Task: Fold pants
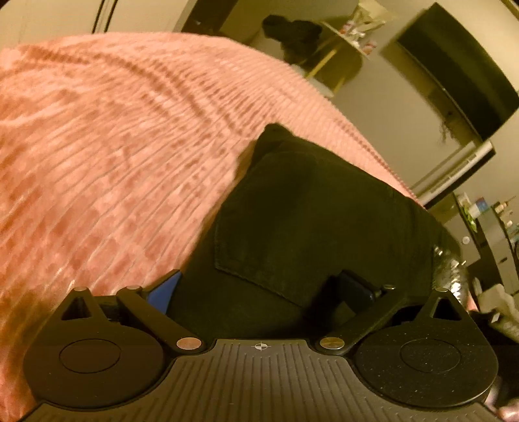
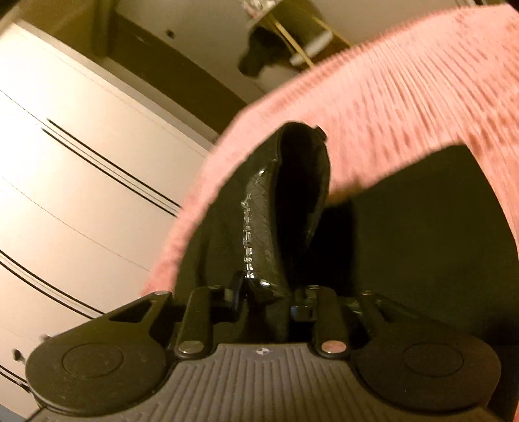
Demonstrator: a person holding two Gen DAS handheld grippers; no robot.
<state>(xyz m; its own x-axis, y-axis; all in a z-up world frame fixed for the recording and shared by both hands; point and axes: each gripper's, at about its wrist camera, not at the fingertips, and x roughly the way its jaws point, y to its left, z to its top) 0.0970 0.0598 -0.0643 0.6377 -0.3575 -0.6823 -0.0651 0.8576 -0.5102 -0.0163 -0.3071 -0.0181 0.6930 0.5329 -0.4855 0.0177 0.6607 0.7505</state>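
Note:
Black pants (image 1: 311, 220) lie on a pink ribbed bedspread (image 1: 113, 146). In the left wrist view a back pocket faces up. My left gripper (image 1: 256, 292) is wide open, its jaws spread to either side of the pants' near edge, the cloth lying between them. In the right wrist view my right gripper (image 2: 269, 292) is shut on the pants (image 2: 421, 243) at their waistband, which has a shiny black belt-like band (image 2: 259, 220) rising from the jaws. The bedspread (image 2: 405, 107) lies behind.
A white wardrobe (image 2: 65, 162) with dark line trim stands left of the bed in the right wrist view. A shelf with small items (image 1: 356, 29) and a dark screen (image 1: 454, 71) stand beyond the bed. A dark heap (image 1: 292, 32) sits at the bed's far end.

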